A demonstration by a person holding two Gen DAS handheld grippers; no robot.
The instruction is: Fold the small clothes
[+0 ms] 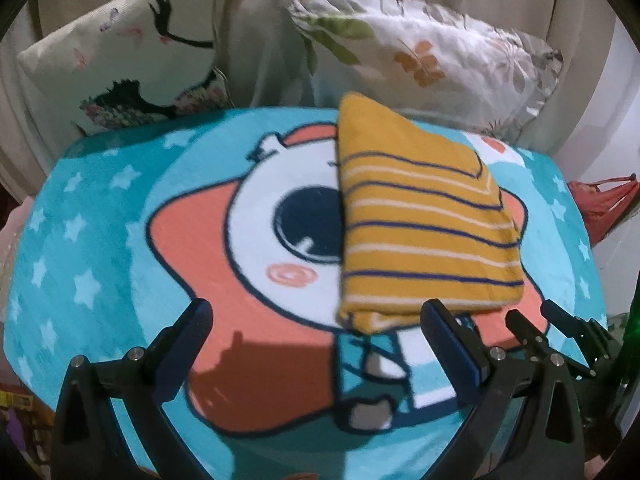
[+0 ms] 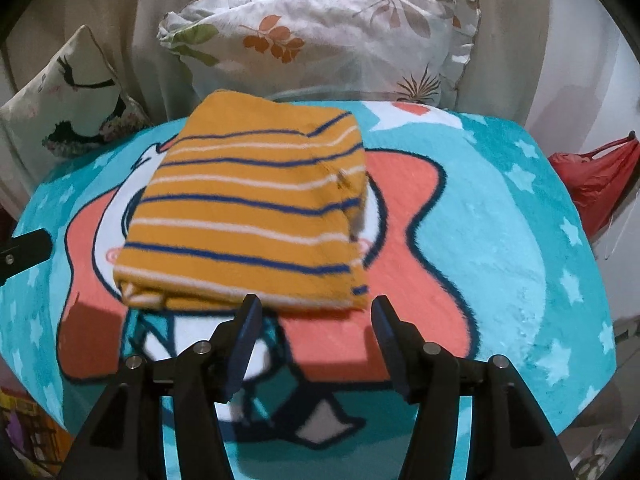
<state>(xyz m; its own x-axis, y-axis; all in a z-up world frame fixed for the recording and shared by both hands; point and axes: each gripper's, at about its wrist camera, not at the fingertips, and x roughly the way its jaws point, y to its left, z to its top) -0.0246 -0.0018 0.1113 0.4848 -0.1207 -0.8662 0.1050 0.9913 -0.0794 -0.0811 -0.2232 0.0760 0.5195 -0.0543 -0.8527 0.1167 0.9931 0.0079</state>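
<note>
A yellow shirt with blue and white stripes (image 1: 424, 224) (image 2: 248, 208) is seen folded into a neat square on a blue cartoon blanket (image 1: 100, 240) (image 2: 500, 240). The left gripper (image 1: 316, 316) is held wide apart, just near the front edge of the shirt, and nothing is held in it. The right gripper (image 2: 316, 312) is also spread apart and empty, close to the same edge. Two pillows are propped up behind: a flower pillow (image 1: 432, 52) (image 2: 332, 32) and a bird pillow (image 1: 128, 52) (image 2: 68, 96). A red bag (image 1: 604, 204) (image 2: 596, 180) is seen off at the right side.
</note>
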